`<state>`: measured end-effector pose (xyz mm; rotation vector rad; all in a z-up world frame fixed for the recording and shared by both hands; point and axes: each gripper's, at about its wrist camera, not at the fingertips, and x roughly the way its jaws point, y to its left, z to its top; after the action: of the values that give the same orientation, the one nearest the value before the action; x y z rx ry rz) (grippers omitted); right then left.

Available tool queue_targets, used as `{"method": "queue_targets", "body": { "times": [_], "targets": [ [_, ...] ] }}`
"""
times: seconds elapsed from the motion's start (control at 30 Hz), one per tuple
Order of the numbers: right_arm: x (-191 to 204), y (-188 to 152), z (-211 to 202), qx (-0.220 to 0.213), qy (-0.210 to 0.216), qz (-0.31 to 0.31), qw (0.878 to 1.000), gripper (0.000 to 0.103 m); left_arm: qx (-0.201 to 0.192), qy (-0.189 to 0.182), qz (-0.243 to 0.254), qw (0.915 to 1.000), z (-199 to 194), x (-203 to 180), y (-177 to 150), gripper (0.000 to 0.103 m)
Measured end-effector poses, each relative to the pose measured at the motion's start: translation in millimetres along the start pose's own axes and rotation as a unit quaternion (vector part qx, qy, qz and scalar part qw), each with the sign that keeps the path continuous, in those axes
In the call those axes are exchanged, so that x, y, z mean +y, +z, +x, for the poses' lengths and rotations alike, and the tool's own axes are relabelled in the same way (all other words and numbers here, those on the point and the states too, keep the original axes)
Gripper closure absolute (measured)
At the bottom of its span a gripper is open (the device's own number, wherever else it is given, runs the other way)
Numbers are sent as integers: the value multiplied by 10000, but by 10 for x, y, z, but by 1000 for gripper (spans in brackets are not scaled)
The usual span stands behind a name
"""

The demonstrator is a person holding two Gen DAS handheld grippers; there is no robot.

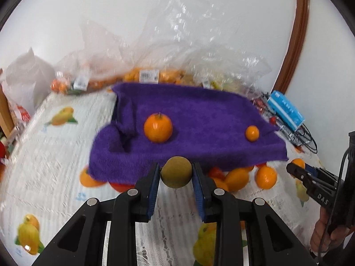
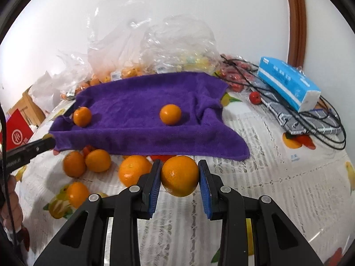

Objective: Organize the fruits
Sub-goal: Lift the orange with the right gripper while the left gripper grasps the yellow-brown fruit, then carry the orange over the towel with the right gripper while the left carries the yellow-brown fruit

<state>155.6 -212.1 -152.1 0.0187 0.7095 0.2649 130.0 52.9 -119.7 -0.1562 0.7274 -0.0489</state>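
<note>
A purple towel [image 1: 188, 119] lies on the table with a large orange [image 1: 158, 127] and a small orange [image 1: 252, 133] on it; the towel also shows in the right wrist view [image 2: 142, 119] with its two oranges [image 2: 170, 114] [image 2: 82, 116]. My left gripper [image 1: 176, 174] is shut on a brown-green round fruit [image 1: 176, 172], just in front of the towel's near edge. My right gripper [image 2: 179, 176] is shut on an orange [image 2: 179, 175], also near the towel's front edge. Loose oranges [image 2: 98, 160] lie beside it.
Clear plastic bags [image 1: 168, 51] of fruit stand behind the towel against the wall. A blue tissue pack [image 2: 288, 84], black cables [image 2: 321, 119] and a small red fruit [image 2: 255, 97] lie at the right. A red box [image 2: 16, 130] is at the left.
</note>
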Motion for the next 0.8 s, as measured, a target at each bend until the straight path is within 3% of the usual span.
{"method": "queue_targets", "body": {
  "times": [0.27,0.5,0.67,0.8],
  "targets": [
    [227,357,-240,-386,43,-106,9992,70,-415,104,-45,9991,-135,-37,415,75],
    [402,744,-114,-637,198,-79,9977,70,-664,357,-84,9971,48,8,673,75],
    [481,960,110,-685,184,-123,9974,70,-524,377,-175,9978,272,38,710,75],
    [444,907,325,-587,158,-119,9981,70,-438,370,-132,9983,406,54,628,75]
  ]
}}
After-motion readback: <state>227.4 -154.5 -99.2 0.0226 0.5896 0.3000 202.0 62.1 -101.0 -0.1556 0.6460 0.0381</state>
